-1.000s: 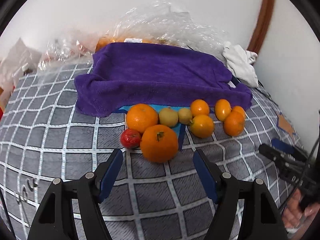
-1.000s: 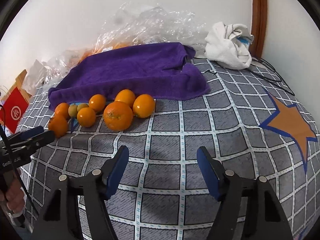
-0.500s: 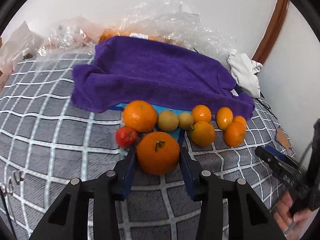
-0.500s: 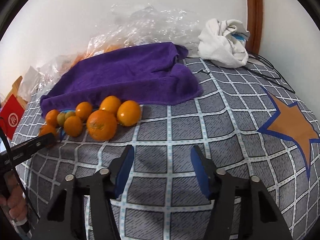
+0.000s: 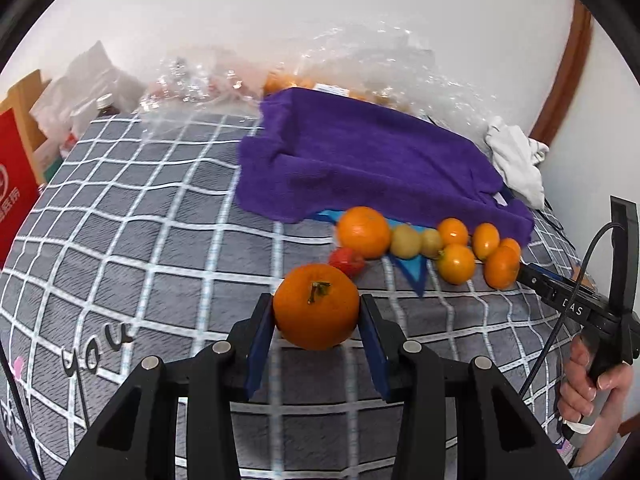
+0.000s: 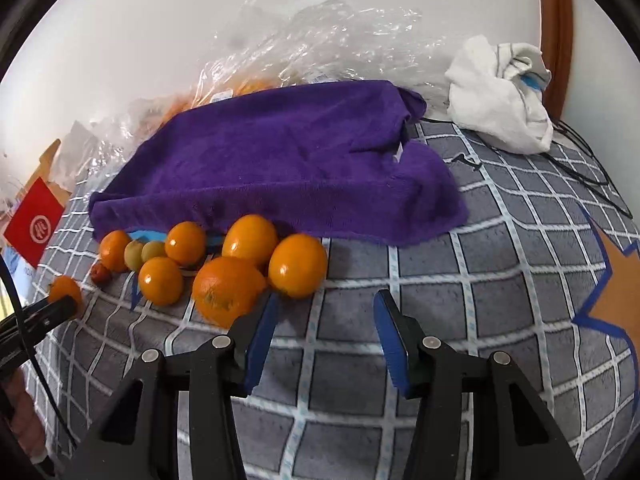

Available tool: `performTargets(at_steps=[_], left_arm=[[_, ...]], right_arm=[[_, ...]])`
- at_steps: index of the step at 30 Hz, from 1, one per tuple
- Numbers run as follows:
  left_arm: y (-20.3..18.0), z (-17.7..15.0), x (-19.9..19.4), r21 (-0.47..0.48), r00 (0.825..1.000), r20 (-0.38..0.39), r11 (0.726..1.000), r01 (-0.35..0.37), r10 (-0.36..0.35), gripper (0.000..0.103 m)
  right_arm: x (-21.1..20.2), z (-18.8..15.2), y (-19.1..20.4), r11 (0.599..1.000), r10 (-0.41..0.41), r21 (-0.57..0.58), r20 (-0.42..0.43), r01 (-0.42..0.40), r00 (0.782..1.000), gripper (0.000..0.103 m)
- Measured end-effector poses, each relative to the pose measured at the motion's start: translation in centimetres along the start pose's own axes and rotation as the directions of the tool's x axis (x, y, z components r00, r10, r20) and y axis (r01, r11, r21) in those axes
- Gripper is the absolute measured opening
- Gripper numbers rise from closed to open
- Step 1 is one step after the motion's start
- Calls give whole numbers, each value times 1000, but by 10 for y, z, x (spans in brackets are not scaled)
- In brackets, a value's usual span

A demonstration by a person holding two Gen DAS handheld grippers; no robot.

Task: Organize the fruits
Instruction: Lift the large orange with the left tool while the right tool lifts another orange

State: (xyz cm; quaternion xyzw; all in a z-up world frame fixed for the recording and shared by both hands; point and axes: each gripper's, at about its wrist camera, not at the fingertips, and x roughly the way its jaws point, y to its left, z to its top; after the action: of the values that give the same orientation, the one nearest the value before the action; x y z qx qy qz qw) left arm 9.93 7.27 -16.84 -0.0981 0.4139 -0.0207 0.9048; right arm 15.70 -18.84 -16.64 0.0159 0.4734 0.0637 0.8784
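Observation:
My left gripper [image 5: 317,320] is shut on a large orange [image 5: 316,306] with a green stem and holds it off the checked grey cloth, left of the fruit pile. The pile holds another large orange [image 5: 363,233], a small red fruit [image 5: 346,261], two green-yellow fruits [image 5: 405,242] and several small oranges [image 5: 455,263]. My right gripper [image 6: 325,332] is open and empty, just right of a rough-skinned orange [image 6: 226,290] and in front of a smooth orange [image 6: 298,265]. The held orange [image 6: 65,290] shows at the far left of the right wrist view.
A purple towel [image 5: 380,168] lies behind the fruit, also seen in the right wrist view [image 6: 288,164]. Clear plastic bags [image 6: 312,40] sit against the wall. A white cloth [image 6: 500,92] lies at the back right. A red box [image 5: 12,184] stands at the left edge.
My left gripper closed on the large stemmed orange and pulled it back and left, away from the pile. My right gripper moved forward and left toward the pile and narrowed slightly.

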Motion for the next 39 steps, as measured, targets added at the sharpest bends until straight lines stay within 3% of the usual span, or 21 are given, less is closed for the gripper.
performTargets(at_steps=[8,10,11,14,25,30,39], left_arm=[[19,0,3,-47,1000,-25,999,-14,13,40],[20,1,2,-54,1000,-30,998,-12,10,40],[21,1,1,-56,1000,-27,998,-11,9,40],[22,1,-4,-58,1000,-17,998,-9,8,40],[1,5,-30,-19,1000,-6,999,27,-27,40],[-10,17,-53,0,1000,16,1000,9,-9,40],[-17,54,-79,-15,996,89,1000,2,0,40]], right_arm=[[19,13,19,999,-23,-34,-31,22,999,52],[22,13,21,998,-47,-49,-25,46,999,46],[21,12,23,995,-76,-72,-20,75,997,35],[15,8,22,994,-79,-80,-10,78,997,35],[-51,-9,3,998,-57,18,58,56,997,35],[-84,-14,3,999,-33,42,97,29,995,35],[-109,11,11,1000,-19,0,147,19,989,35]])
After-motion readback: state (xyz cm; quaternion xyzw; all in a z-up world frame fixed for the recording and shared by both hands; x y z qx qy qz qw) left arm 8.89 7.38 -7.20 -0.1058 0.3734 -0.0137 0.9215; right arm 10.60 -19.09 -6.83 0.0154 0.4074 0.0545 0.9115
